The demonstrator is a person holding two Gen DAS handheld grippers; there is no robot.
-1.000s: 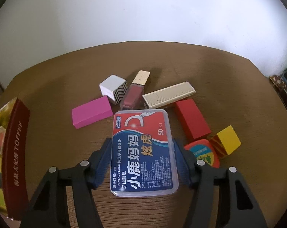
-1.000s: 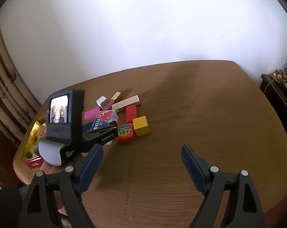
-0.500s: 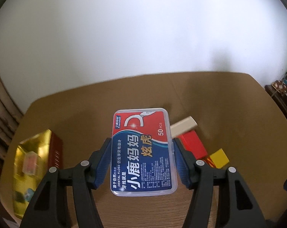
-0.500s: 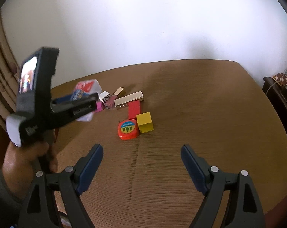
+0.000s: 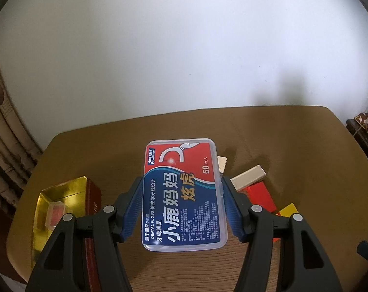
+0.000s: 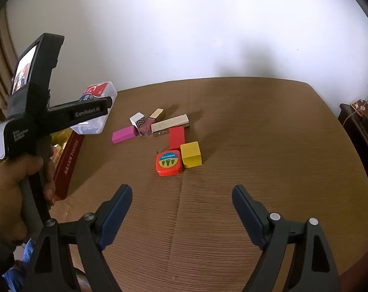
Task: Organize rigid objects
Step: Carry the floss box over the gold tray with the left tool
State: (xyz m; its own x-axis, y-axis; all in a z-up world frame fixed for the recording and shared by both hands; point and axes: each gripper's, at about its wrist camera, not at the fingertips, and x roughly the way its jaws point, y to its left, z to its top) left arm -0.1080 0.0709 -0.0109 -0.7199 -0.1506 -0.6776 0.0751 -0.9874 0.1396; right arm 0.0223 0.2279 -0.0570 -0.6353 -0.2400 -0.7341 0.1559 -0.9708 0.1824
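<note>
My left gripper (image 5: 181,189) is shut on a clear dental floss box (image 5: 182,192) with a red and blue label and holds it in the air above the table. The box also shows in the right wrist view (image 6: 96,108), held high at the left. A gold-lined toffee tin (image 5: 62,194) with dark red walls lies open at the table's left, below and left of the box. My right gripper (image 6: 181,202) is open and empty above the near part of the table.
On the brown table (image 6: 257,146) lie a pink block (image 6: 123,134), a white zigzag block (image 6: 137,119), a nail polish bottle (image 6: 147,124), a beige bar (image 6: 170,123), a red block (image 6: 176,137), a yellow cube (image 6: 190,154) and an orange tape measure (image 6: 169,163).
My left gripper has lifted the floss box off the table and moved it up and to the left, toward the tin. My right gripper has barely moved.
</note>
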